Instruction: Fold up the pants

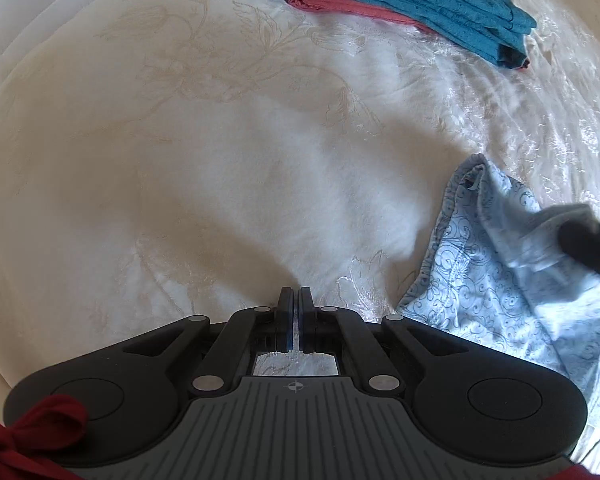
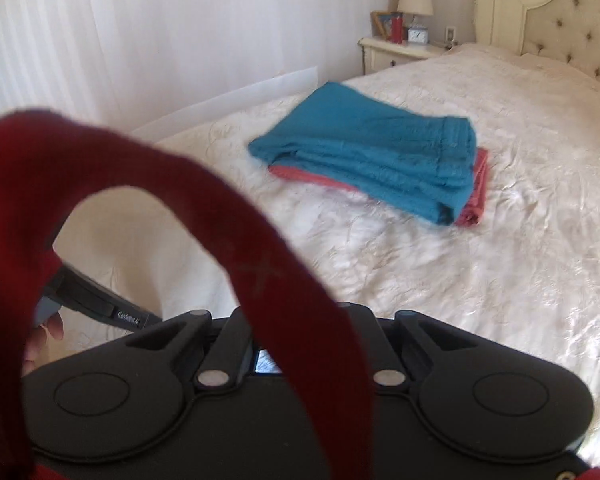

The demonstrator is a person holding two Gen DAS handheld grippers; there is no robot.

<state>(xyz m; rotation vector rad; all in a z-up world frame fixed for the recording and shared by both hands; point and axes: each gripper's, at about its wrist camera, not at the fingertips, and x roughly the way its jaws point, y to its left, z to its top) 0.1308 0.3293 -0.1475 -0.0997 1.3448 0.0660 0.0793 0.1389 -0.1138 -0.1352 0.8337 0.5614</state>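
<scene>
Light blue patterned pants (image 1: pixel 496 276) hang crumpled at the right of the left wrist view, above the white bedspread (image 1: pixel 220 160). My right gripper (image 1: pixel 584 240) shows there as a dark shape closed on the cloth's upper part. My left gripper (image 1: pixel 294 300) is shut and empty, low over the bedspread, left of the pants. In the right wrist view a dark red strap (image 2: pixel 228 240) drapes over the gripper and hides its fingers; the left gripper's body (image 2: pixel 96 304) shows at lower left.
A folded teal garment (image 2: pixel 372 152) lies on a folded pink one (image 2: pixel 476 192) mid-bed, also in the left wrist view (image 1: pixel 400 4). A tufted headboard (image 2: pixel 560 12), a nightstand (image 2: pixel 396 50) with a lamp, and white curtains (image 2: pixel 100 32) lie beyond.
</scene>
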